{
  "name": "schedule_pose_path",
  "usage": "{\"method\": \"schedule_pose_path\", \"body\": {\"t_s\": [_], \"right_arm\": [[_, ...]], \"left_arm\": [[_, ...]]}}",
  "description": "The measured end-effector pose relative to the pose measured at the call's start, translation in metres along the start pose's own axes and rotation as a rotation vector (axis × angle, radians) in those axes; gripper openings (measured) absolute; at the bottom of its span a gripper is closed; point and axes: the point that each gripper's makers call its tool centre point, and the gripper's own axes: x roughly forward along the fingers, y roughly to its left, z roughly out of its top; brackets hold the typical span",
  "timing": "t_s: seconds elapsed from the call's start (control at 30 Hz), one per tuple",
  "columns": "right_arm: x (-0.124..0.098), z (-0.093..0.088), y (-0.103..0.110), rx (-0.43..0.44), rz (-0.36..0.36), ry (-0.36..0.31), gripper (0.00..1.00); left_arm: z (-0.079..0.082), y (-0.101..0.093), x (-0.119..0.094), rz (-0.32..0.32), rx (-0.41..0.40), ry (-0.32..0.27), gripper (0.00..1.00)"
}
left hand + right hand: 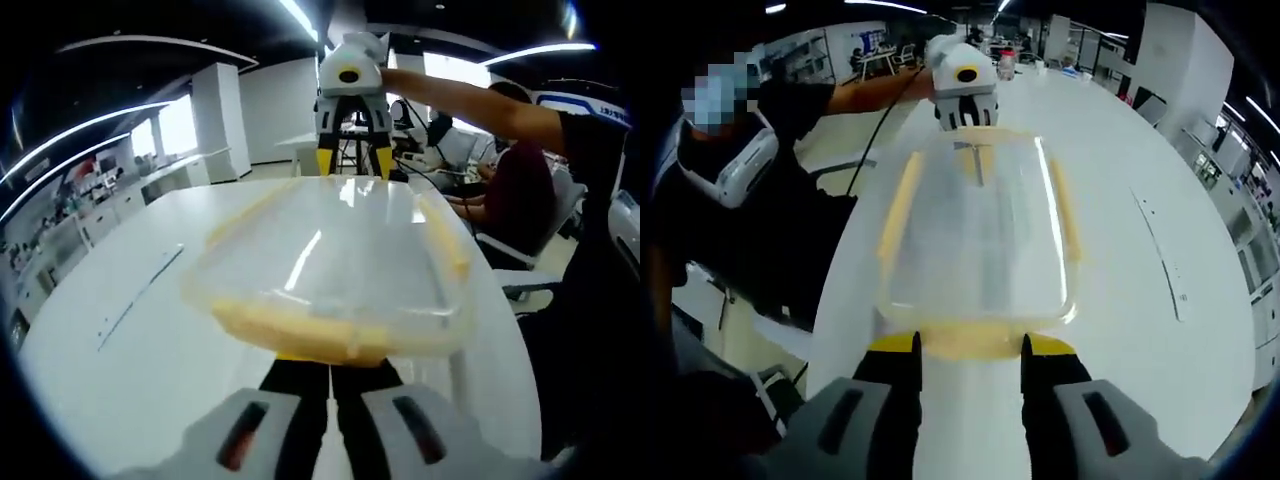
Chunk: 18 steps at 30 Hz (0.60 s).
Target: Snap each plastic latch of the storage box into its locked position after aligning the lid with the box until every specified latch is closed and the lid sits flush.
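storage box (978, 235) on table (1160, 300); left gripper (965, 122) at far end | right gripper (970, 350) at near end

We see our left gripper (330, 375) as grey housings with dark slots and black jaws. Our right gripper (970, 350) has black, yellow-tipped jaws. We wear a dark short sleeve (590, 140).

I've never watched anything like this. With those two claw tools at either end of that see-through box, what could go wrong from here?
The box sits near the rounded table edge, so a hard push from the right gripper could slide it towards that edge. The lid looks tilted in the left gripper view; snapping a yellow latch now might lock it crooked. The left gripper seems closed right at the box's near latch, so it could slip off the smooth plastic.
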Motion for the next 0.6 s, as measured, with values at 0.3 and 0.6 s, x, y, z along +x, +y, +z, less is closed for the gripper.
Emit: {"method": "schedule_pose_path", "body": {"t_s": [0.3,0.6], "right_arm": [[0.022,0.031,-0.004,-0.009,0.025,-0.005,0.36],[0.038,0.048,-0.006,-0.031,0.053,0.018,0.36]], "left_arm": [[-0.019,0.012,-0.032,0.053,-0.022,-0.003,0.0],[-0.03,0.019,-0.053,0.095,-0.029,0.01,0.0]]}}
